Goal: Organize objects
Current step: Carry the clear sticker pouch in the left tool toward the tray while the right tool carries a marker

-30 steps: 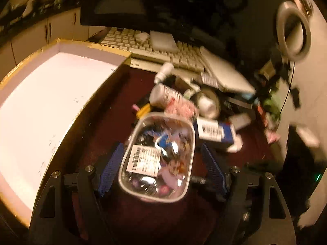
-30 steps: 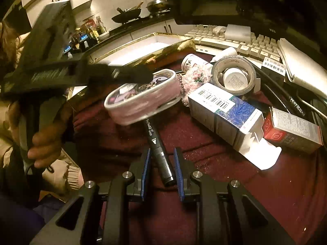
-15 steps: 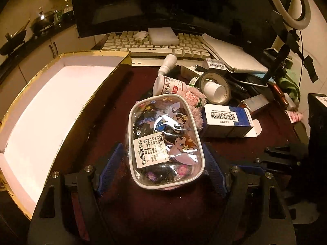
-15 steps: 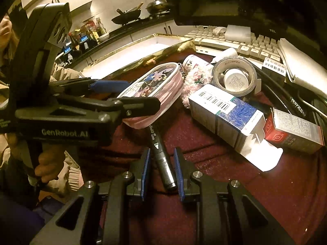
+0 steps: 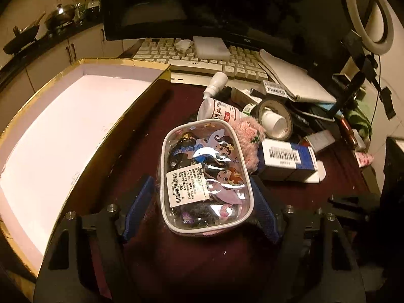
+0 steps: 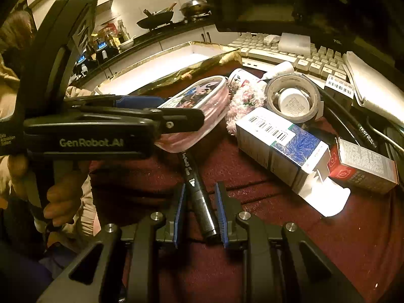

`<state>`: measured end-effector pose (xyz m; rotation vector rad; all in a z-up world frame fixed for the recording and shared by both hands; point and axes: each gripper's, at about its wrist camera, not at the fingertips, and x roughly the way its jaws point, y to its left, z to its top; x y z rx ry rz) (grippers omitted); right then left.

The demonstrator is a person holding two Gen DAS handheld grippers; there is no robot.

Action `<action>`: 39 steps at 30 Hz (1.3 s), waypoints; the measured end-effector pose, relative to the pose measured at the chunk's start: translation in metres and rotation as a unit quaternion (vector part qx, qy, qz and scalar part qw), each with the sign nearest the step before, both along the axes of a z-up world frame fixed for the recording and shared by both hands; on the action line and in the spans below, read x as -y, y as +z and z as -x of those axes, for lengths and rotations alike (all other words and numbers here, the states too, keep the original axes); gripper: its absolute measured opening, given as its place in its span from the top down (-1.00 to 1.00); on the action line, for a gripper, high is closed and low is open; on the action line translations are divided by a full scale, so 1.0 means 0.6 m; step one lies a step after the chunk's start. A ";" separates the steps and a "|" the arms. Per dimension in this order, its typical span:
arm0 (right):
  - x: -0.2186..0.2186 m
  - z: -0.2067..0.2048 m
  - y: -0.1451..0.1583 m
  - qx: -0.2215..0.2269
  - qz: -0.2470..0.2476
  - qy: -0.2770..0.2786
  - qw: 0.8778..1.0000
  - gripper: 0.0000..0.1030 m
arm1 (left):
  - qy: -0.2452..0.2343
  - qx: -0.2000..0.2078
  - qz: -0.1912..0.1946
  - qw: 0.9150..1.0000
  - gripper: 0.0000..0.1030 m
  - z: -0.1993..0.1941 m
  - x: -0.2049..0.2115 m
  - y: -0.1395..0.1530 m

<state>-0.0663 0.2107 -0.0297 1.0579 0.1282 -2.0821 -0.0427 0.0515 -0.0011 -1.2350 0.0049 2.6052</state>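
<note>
A clear zip pouch [image 5: 205,176] with a cartoon print and a barcode sticker lies on the dark red table [image 5: 202,265]. My left gripper [image 5: 202,178] straddles it, its jaws closing; a thin gap still shows at the left blue pad [image 5: 139,202]. In the right wrist view the same left gripper [image 6: 176,108] reaches in from the left over the pouch [image 6: 199,106]. My right gripper [image 6: 200,184] stands narrow around a black marker [image 6: 199,197] lying on the table, with slim gaps beside it. The marker's far end is hidden under the pouch.
A gold-rimmed white box [image 5: 141,93] stands open on the left. Right of the pouch lie a pink fluffy item [image 5: 250,131], white bottle [image 5: 217,108], tape roll [image 5: 275,118], blue-white carton [image 5: 287,161] and red-grey carton [image 6: 363,169]. Keyboard [image 5: 202,58] and ring light [image 5: 388,12] behind.
The left gripper has come down around the pouch and its jaws have narrowed. The pouch now sits lower, flat on the table. The right gripper and marker have not moved.
</note>
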 end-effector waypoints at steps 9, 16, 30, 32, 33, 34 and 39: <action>-0.005 0.006 0.000 0.004 0.006 -0.004 1.000 0.55 | 0.025 0.028 -0.070 0.997 -0.33 -0.039 0.052 0.003; 0.001 0.005 0.003 0.001 -0.005 -0.011 1.000 0.54 | 0.029 0.016 -0.077 0.996 -0.33 -0.052 0.061 0.010; 0.041 0.003 0.009 -0.006 -0.021 -0.013 1.000 0.70 | 0.055 -0.030 -0.116 0.991 -0.33 -0.070 0.113 0.059; 0.041 0.000 0.011 -0.006 -0.016 -0.008 1.000 0.74 | 0.065 -0.038 -0.122 0.990 -0.33 -0.071 0.128 0.068; 0.041 -0.004 0.012 -0.008 -0.017 -0.008 1.000 0.74 | 0.070 -0.042 -0.124 0.989 -0.33 -0.071 0.135 0.072; 0.041 -0.009 0.012 -0.009 -0.017 -0.005 1.000 0.74 | 0.075 -0.045 -0.124 0.988 -0.33 -0.071 0.141 0.074; 0.034 -0.013 0.022 -0.007 -0.011 -0.057 0.998 0.74 | 0.106 -0.055 -0.130 0.984 -0.33 -0.071 0.184 0.083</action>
